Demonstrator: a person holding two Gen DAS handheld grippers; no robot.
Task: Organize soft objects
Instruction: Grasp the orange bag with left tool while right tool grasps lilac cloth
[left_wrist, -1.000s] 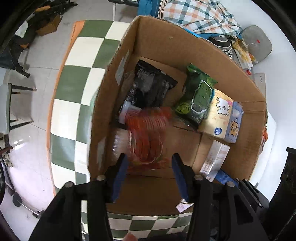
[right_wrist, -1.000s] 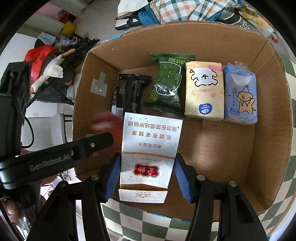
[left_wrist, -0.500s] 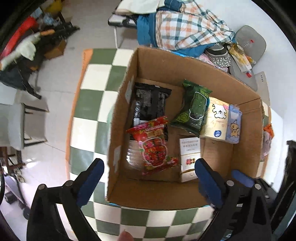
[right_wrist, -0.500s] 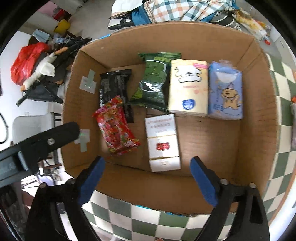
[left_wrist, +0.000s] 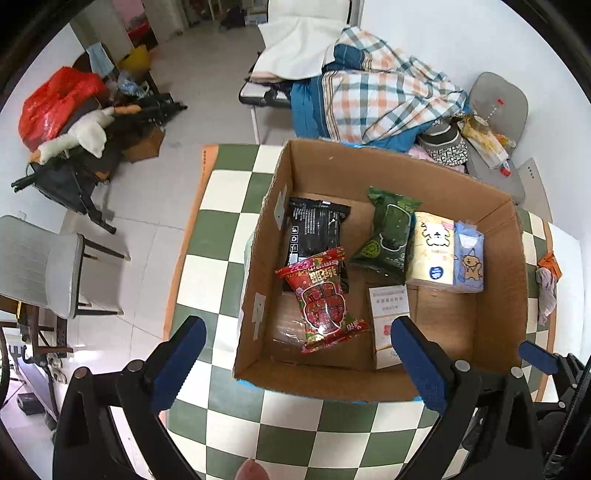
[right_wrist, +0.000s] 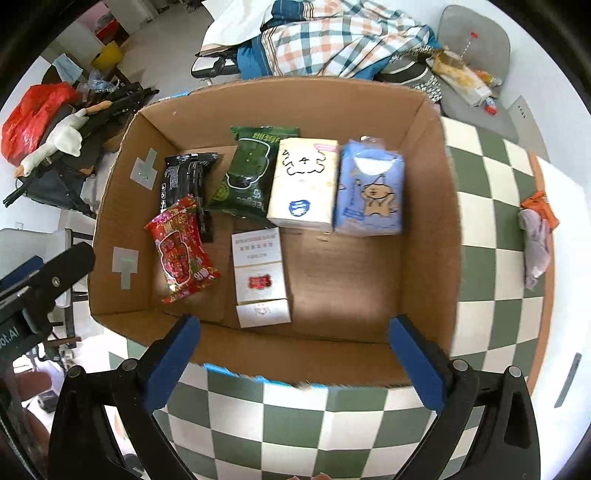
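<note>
A cardboard box (right_wrist: 428, 236) stands on a green-and-white checked table (right_wrist: 295, 417). Inside lie a red snack bag (right_wrist: 181, 251), a white carton (right_wrist: 260, 278), a black pack (right_wrist: 186, 181), a green wipes pack (right_wrist: 251, 170), a cream tissue pack (right_wrist: 304, 181) and a blue tissue pack (right_wrist: 369, 192). The same box (left_wrist: 495, 280), red bag (left_wrist: 323, 301) and white carton (left_wrist: 386, 319) show in the left wrist view. My left gripper (left_wrist: 295, 360) and right gripper (right_wrist: 295, 358) are both open and empty, above the box's near edge.
An orange wrapper and a pale cloth (right_wrist: 535, 236) lie on the table right of the box. A grey chair (left_wrist: 40, 266) stands left of the table. A plaid blanket (left_wrist: 376, 96) on a bench lies behind the box. Clutter and a red bag (left_wrist: 55, 99) sit at far left.
Both grippers opened, releasing the red snack bag and the white carton into the box, then drew back and up. Both items now lie on the box floor.
</note>
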